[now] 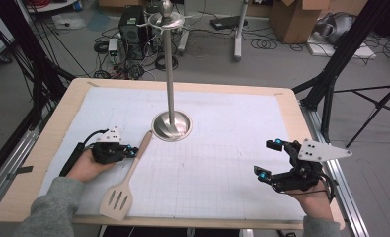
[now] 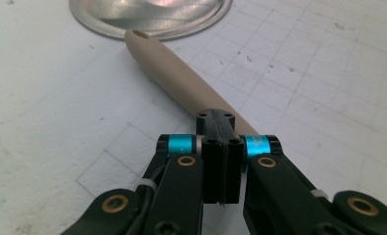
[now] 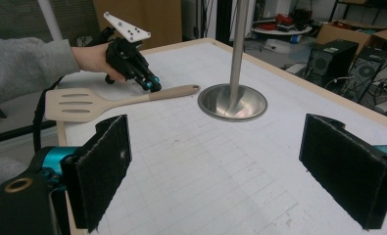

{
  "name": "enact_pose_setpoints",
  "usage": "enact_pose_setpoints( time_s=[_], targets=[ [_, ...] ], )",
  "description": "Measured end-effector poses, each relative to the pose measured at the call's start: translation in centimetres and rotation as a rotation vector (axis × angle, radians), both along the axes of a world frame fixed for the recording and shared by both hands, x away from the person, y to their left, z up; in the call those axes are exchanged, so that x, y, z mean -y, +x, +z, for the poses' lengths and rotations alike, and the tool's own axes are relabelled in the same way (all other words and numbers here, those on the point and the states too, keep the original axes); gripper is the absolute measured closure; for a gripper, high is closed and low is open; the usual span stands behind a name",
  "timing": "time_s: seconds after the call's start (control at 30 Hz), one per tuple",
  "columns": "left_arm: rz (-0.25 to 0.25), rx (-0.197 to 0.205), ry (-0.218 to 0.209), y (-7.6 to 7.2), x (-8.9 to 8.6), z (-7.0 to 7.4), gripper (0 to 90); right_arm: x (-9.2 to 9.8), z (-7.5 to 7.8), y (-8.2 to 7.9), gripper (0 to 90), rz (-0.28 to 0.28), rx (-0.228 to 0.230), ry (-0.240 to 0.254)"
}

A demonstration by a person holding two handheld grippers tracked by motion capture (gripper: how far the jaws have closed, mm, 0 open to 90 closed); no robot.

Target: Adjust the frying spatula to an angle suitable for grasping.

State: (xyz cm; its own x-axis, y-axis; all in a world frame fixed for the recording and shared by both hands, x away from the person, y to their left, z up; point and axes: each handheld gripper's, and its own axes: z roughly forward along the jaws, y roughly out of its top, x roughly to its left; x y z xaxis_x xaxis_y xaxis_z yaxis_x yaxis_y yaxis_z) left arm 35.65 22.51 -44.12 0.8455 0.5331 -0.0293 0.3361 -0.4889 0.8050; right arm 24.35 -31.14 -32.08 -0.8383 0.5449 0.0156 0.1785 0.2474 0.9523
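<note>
A beige slotted spatula (image 1: 125, 183) lies on the white gridded mat, blade toward the near edge, handle end pointing at the metal stand's round base (image 1: 171, 126). My left gripper (image 1: 132, 151) sits low on the mat with its jaws shut together, tips right against the handle (image 2: 176, 68); nothing shows between the pads. The right gripper view has that same gripper (image 3: 152, 84) touching the spatula (image 3: 132, 99) from the side. My right gripper (image 1: 269, 159) hovers at the mat's right side, jaws wide open and empty, facing the stand (image 3: 232, 103).
The stand's tall pole (image 1: 170, 74) rises from mid-table with hooks at the top. The table's wooden rim (image 1: 291, 106) frames the mat. Beyond it the floor holds cables, a computer tower (image 1: 132, 27), cardboard boxes and black tripod legs (image 1: 331, 74).
</note>
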Motion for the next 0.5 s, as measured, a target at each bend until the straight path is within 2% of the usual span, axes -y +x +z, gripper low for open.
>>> enact_pose_setpoints(
  time_s=[0.07, 0.17, 0.23, 0.27, 0.5],
  targets=[
    [-0.003, 0.000, -0.019, -0.2, 0.0, 0.4, 89.8, 0.0, 0.0, 0.0, 11.2, 0.002, -0.005, -0.004],
    [-0.020, 0.001, -0.013, -0.8, 0.5, 0.6, 89.8, -0.1, -0.1, 0.1, 11.2, 0.004, -0.005, -0.003],
    [-0.045, -0.010, -0.029, -1.0, 0.7, 0.8, 89.8, -0.1, -0.1, 0.2, 11.2, 0.005, -0.008, -0.003],
    [-0.050, 0.000, -0.022, -1.2, 0.9, 0.8, 89.8, -0.1, -0.1, 0.2, 11.2, 0.005, -0.008, -0.005],
    [-0.091, -0.018, -0.025, -2.1, 1.8, 1.2, 89.8, -0.2, -0.2, 0.3, 11.2, 0.008, -0.013, -0.006]
  ],
)
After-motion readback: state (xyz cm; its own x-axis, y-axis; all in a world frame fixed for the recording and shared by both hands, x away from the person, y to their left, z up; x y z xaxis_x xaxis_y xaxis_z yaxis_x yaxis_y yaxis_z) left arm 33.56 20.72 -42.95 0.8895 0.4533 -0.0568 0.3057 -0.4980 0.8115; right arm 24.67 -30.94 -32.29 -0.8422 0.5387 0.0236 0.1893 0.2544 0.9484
